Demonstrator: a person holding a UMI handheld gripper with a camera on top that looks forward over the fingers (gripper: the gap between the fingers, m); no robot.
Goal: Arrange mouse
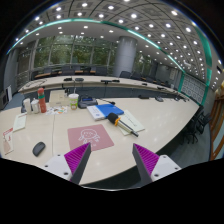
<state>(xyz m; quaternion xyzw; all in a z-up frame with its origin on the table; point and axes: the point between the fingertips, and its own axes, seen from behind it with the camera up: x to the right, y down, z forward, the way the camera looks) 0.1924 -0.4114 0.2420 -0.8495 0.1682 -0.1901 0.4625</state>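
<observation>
A dark grey mouse (39, 148) lies on the pale table (160, 125), left of and slightly beyond my left finger. A pink mouse mat (90, 136) lies flat just ahead of the fingers, a little left of the middle. My gripper (112, 158) is held above the table's near edge, its two fingers with magenta pads spread wide apart, with nothing between them.
Beyond the mat lie a blue book (109, 110) on white papers and a screwdriver with a yellow and black handle (122, 124). Bottles and cups (42, 101) stand at the far left. Papers (8, 140) lie at the left edge. Office desks and chairs (150, 90) stand behind.
</observation>
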